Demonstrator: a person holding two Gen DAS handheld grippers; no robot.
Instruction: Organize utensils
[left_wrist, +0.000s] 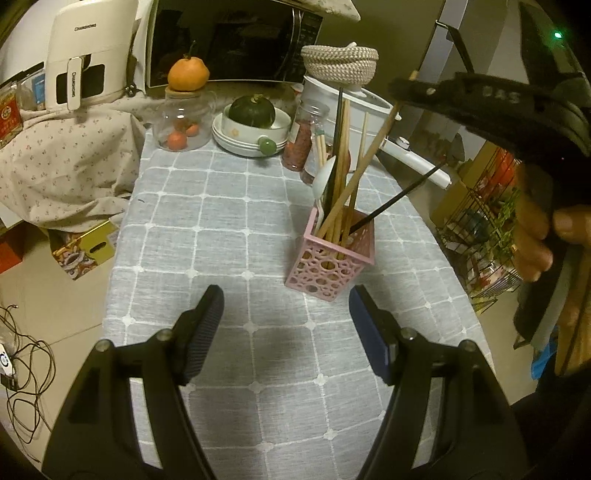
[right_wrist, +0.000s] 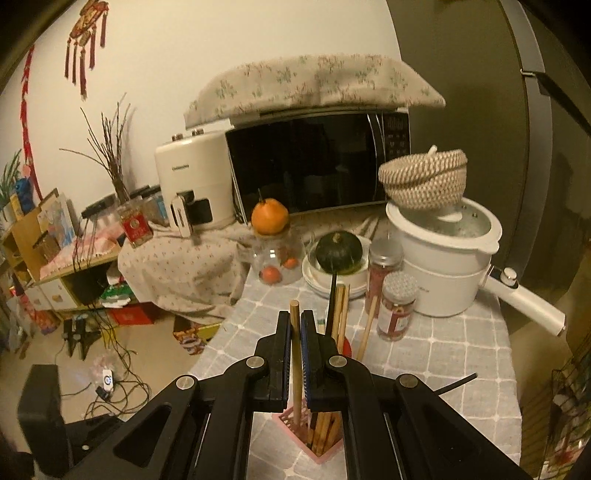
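Matt wooden chopstick (right_wrist: 295, 354), perforated pink plastic holder (left_wrist: 332, 264), woven checked tablecloth (left_wrist: 221, 229).

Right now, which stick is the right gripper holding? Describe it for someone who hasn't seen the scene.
On the grey checked tablecloth stands a pink perforated holder. The wooden chopstick leans out of it, clamped by the right gripper. The other sticks stand free.

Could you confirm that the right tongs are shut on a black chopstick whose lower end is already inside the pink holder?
Not quite: the chopstick in the right tongs is light wood, not black, as the right wrist view shows. The tongs are shut on it, and its lower end does reach into the pink holder.
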